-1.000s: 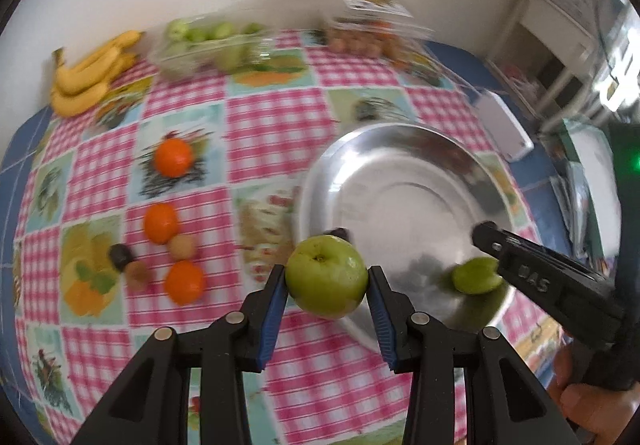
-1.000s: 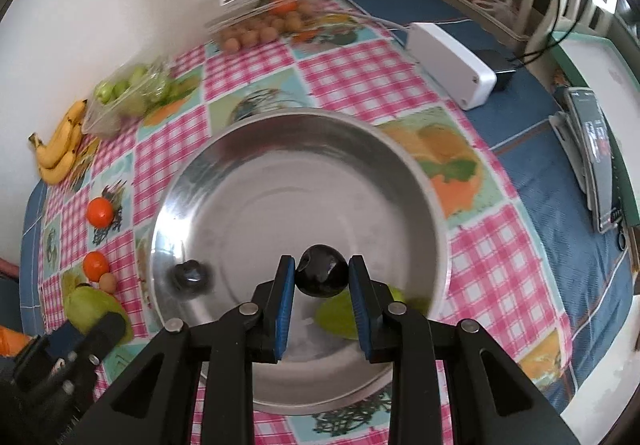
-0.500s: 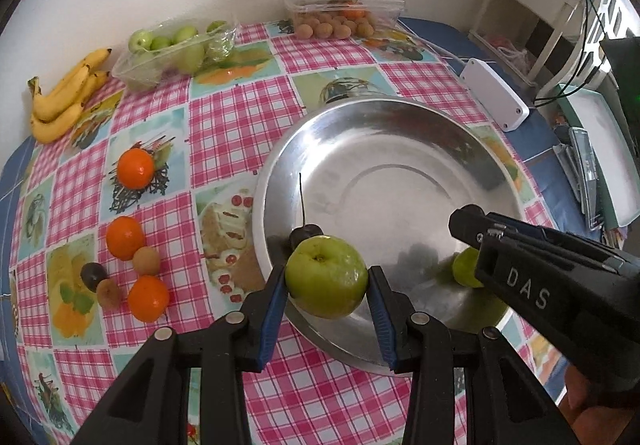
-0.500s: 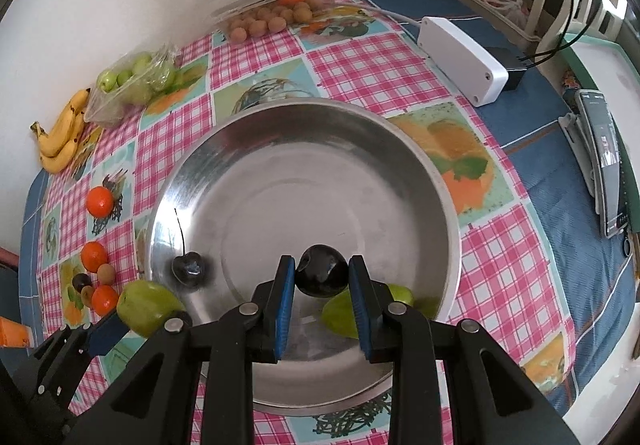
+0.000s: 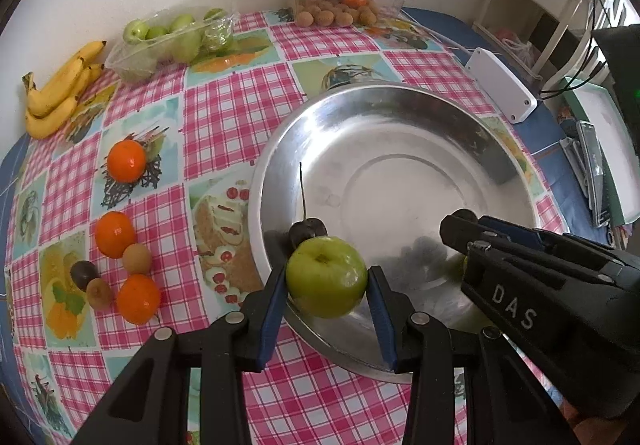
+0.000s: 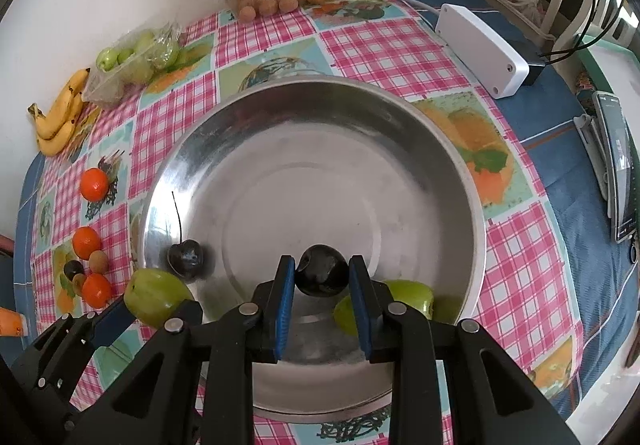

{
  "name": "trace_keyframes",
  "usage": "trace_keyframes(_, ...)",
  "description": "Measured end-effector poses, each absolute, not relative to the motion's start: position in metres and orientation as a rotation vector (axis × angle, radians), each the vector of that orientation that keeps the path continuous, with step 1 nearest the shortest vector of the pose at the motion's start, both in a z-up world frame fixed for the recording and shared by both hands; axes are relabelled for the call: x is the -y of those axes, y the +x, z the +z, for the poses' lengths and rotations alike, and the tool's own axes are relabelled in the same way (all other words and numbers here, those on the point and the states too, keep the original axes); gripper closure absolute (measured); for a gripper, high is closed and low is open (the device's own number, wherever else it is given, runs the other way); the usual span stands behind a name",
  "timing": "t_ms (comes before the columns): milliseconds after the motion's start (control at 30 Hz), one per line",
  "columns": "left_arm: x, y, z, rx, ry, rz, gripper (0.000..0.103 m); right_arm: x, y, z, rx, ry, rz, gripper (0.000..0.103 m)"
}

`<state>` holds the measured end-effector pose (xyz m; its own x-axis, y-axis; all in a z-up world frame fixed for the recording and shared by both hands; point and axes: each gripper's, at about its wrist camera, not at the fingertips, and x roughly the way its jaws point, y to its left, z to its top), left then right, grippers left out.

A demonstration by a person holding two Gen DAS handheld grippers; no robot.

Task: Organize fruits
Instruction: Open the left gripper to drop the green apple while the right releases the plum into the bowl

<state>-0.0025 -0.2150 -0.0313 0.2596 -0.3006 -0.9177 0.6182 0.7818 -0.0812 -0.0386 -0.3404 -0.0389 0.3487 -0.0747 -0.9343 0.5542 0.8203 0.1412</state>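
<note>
From the left wrist, the left gripper (image 5: 327, 287) was clamped on a green apple (image 5: 326, 277), smooth and round, stem dimple up, its blue pads pressing either side. The apple hung over the near left rim of the steel bowl (image 5: 400, 117). Just behind it a dark cherry (image 5: 307, 231) lay in the bowl, its body half hidden by the apple and its long stem pointing up the bowl wall. The right gripper (image 5: 460, 229) crossed the lower right of this view; its tips were seen edge-on, so what they held could not be made out, and a green fruit behind it was almost fully covered. On the checked cloth (image 5: 224, 117) to the left sat three oranges (image 5: 126, 160), some small brown and dark fruits beside them, bananas (image 5: 56, 93), and a tray of green apples (image 5: 168, 41). A clear box of small brown fruits (image 5: 340, 11) stood at the back.

From the right wrist, the right gripper (image 6: 322, 287) was nearly closed on a dark plum (image 6: 323, 275), glossy and round, held low over the bowl's (image 6: 320, 93) near side. Only here did the green fruit (image 6: 408, 295) in the bowl show, partly behind a finger. The cherry (image 6: 185, 259) showed whole. The left gripper was cut off at the lower left, its apple (image 6: 154, 301) at the bowl's rim. A white box (image 6: 480, 49) lay on the blue cloth.
</note>
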Motion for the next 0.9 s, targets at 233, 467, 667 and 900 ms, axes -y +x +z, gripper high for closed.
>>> trace_keyframes(233, 0.215, -0.002, -0.026, -1.122, 0.328, -0.640, 0.060, 0.339, -0.037, -0.043, -1.165, 0.483, -0.428, 0.074)
trace_keyframes(467, 0.211, 0.001, -0.024, -1.130, 0.312, -0.632, 0.057, 0.340, -0.037, -0.039, -1.144, 0.484, -0.434, 0.074)
trace_keyframes(667, 0.204, 0.007, -0.018, -1.122, 0.293, -0.612, 0.054, 0.340, -0.037, -0.036, -1.123, 0.489, -0.443, 0.061)
trace_keyframes(900, 0.189, 0.022, -0.011, -1.125, 0.246, -0.552, 0.053, 0.341, -0.039, -0.031, -1.098, 0.495, -0.452, 0.058)
